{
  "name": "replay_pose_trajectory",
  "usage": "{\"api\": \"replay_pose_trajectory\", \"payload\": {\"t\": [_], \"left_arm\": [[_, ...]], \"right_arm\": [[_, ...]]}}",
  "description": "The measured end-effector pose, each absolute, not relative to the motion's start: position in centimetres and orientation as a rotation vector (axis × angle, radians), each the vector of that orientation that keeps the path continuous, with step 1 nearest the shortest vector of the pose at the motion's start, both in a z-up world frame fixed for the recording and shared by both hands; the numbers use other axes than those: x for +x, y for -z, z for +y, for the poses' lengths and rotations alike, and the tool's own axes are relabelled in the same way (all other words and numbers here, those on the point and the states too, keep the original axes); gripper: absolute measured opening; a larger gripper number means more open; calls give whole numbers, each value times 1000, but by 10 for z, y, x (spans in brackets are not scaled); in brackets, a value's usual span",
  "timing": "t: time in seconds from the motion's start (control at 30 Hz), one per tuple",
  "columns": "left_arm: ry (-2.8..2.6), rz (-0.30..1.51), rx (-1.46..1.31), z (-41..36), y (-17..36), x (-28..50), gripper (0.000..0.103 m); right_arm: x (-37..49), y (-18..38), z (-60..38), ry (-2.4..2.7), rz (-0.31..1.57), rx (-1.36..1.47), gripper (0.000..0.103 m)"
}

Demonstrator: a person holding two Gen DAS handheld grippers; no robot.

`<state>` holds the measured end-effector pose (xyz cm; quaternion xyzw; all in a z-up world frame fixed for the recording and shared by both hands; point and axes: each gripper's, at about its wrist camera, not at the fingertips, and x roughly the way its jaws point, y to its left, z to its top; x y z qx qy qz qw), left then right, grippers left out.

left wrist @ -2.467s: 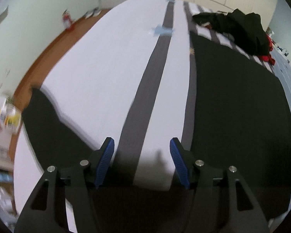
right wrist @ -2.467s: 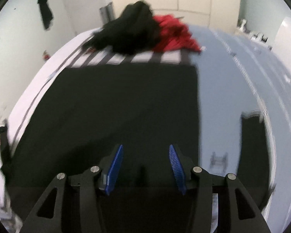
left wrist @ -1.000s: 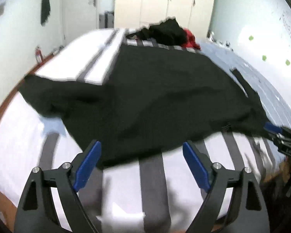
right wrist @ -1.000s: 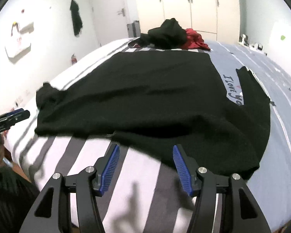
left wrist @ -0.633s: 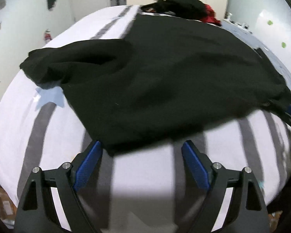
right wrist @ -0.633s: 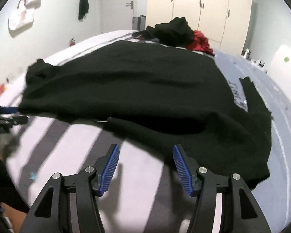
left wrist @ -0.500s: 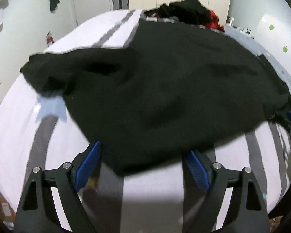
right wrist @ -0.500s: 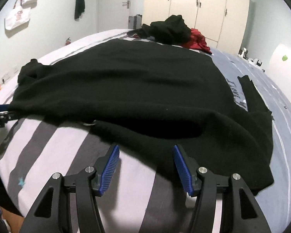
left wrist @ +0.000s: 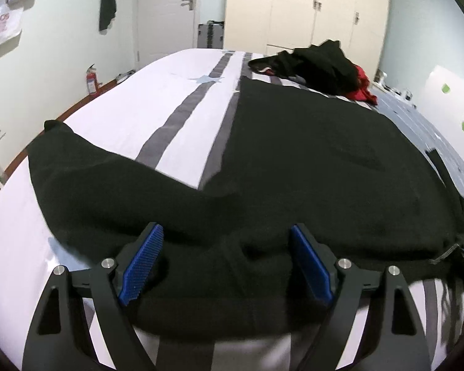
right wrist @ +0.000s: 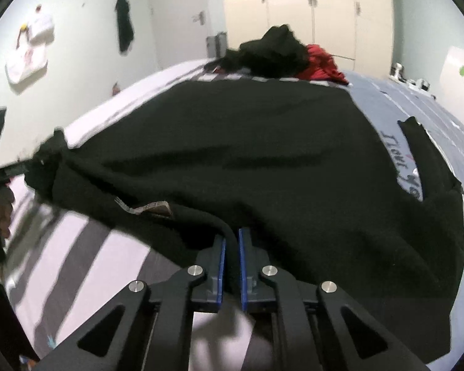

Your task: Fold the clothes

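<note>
Both grippers have advanced to the black garment's [left wrist: 309,160] near edge on the bed [left wrist: 170,117]; right gripper [right wrist: 231,266] has just pinched it, left gripper [left wrist: 229,266] gapes, apparently astride. Folding hasn't begun.

Striped bed [left wrist: 182,117]; black garment [left wrist: 309,167] spread flat; clothes heap [left wrist: 321,61] at far end

The left gripper [left wrist: 225,262] points forward and downward, its blue-padded jaws spread wide with black cloth lying between them, the pads not pressing on it; the right gripper [right wrist: 230,261] points forward and downward as well, its jaws having just been closing, now drawn nearly together and pinching a fold of the black garment [right wrist: 263,160]; a hand [right wrist: 0,210] shows at the left edge of the right wrist view, blurred.
</note>
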<state>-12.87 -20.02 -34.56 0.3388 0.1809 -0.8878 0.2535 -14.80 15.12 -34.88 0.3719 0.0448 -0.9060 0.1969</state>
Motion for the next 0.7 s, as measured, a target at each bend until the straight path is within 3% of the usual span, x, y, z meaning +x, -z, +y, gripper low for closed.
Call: {"api": "replay_pose_trajectory", "payload": {"t": [0.17,0.3,0.43,0.63,0.7], "left_arm": [[2459,699,893,-210,340,-122,83],[2670,567,923,-166,328,-106,83],[2728,268,1025,-124,337,-112,83],[2686,210,1128,-116,359,-130,82],[2706,183,1137,-111,361,-129,65]], "right_arm": [[-162,339,154,2537,43,1028,6],[-156,329,156,2501,1,1011,5],[-143,317,160,2463,7,991,4],[-114,301,170,2425,34,968,4],[-104,299,173,2414,42,972,4]]}}
